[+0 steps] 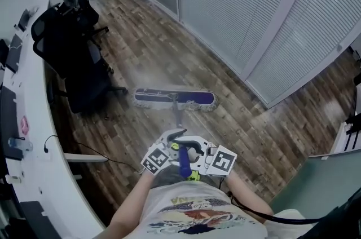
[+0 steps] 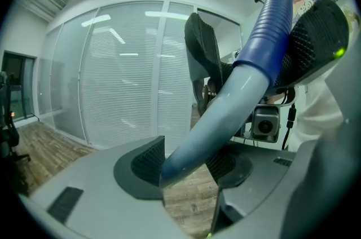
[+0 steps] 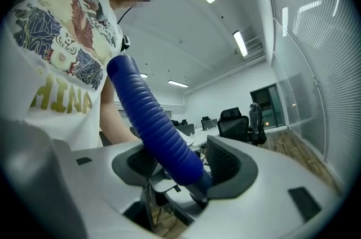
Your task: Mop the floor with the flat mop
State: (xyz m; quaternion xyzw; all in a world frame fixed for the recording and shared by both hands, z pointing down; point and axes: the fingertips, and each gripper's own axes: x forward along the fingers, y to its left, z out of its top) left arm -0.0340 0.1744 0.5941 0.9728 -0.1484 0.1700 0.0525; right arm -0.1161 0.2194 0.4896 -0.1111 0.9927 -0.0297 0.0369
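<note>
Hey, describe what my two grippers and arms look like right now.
The left gripper and right gripper are light grey shells with dark textured pads. Each carries a cube of black-and-white square markers. White printed T-shirt, short sleeves.

You stand on a wood-plank floor (image 1: 163,46). Your flat mop (image 1: 175,99) rests its pad on the planks ahead of you. A black office chair (image 1: 84,80) stands left of it, beside the curved white counter (image 1: 42,176). A thin dark cable (image 1: 113,160) trails across the boards.
</note>
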